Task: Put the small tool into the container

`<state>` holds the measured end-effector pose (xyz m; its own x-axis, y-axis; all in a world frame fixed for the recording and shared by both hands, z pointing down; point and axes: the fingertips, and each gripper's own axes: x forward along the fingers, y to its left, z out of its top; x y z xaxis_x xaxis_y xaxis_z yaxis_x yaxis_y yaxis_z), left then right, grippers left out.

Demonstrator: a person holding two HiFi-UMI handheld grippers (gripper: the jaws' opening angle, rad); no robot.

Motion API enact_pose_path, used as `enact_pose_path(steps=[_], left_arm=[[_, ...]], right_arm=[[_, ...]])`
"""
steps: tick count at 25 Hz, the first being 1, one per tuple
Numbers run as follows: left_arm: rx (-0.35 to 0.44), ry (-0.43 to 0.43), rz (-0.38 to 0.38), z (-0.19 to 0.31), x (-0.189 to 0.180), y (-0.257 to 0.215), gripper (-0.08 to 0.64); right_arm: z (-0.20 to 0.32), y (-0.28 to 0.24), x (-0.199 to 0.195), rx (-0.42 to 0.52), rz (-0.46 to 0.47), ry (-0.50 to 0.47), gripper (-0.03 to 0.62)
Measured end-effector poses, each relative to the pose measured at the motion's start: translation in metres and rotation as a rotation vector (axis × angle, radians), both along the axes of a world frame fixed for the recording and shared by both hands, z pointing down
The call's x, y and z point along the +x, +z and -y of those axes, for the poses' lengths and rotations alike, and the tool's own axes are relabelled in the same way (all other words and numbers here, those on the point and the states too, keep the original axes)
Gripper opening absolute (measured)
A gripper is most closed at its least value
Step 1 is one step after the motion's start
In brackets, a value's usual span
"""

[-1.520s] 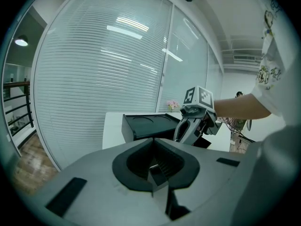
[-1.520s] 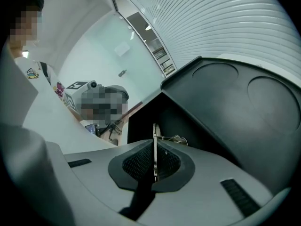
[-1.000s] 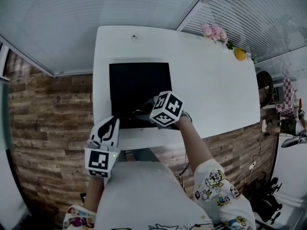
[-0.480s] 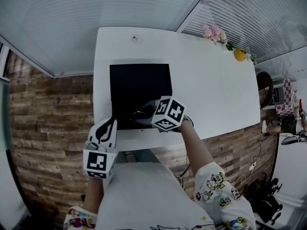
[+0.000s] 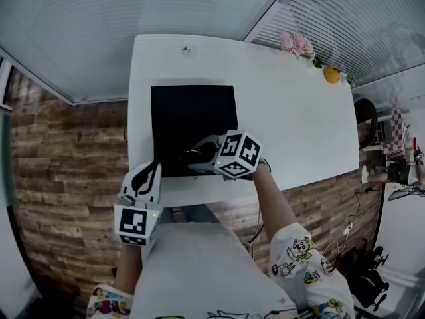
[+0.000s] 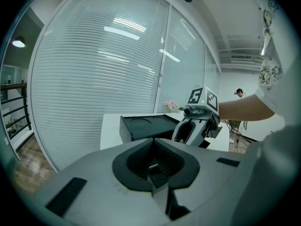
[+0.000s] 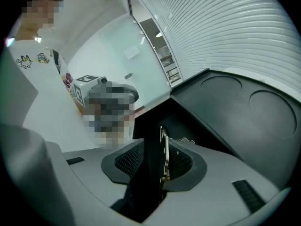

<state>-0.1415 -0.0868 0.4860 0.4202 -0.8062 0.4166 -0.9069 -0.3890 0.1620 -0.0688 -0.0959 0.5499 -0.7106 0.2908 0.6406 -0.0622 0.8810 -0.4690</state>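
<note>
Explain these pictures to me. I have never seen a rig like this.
No robot: a person holds a gripper in each hand. One picture looks down from a camera on the person's head; the other two come from cameras riding on each gripper, looking along its tongs. On the white table sits a black rectangular container, with pink flowers and a yellow round object at the far edge. The left gripper is empty, tongs shut. The right gripper is at the container's near edge; its tongs have just been opening, with a thin silvery metal tool between them.
</note>
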Motion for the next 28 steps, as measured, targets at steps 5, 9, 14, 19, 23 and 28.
enact_pose_path(steps=[5, 9, 14, 19, 23, 28], left_arm=[[-0.002, 0.005, -0.004, 0.001, 0.002, 0.001, 0.011], [-0.005, 0.004, -0.003, 0.001, 0.0, 0.001, 0.011], [-0.008, 0.009, -0.003, 0.002, 0.001, 0.004, 0.011], [-0.011, 0.013, -0.002, 0.001, 0.0, 0.006, 0.011], [-0.01, 0.011, -0.006, 0.003, 0.0, 0.006, 0.011], [-0.009, 0.014, -0.008, 0.007, 0.002, 0.006, 0.011]], right_arm=[[0.003, -0.006, -0.003, -0.082, 0.052, 0.029, 0.123], [0.005, -0.008, -0.004, -0.108, 0.046, 0.031, 0.123], [0.012, -0.01, -0.005, -0.065, 0.063, 0.039, 0.123], [0.018, -0.003, -0.002, 0.127, -0.018, -0.014, 0.124], [0.023, -0.002, 0.002, 0.206, -0.07, -0.014, 0.133], [0.029, -0.003, 0.007, 0.213, -0.077, 0.005, 0.135]])
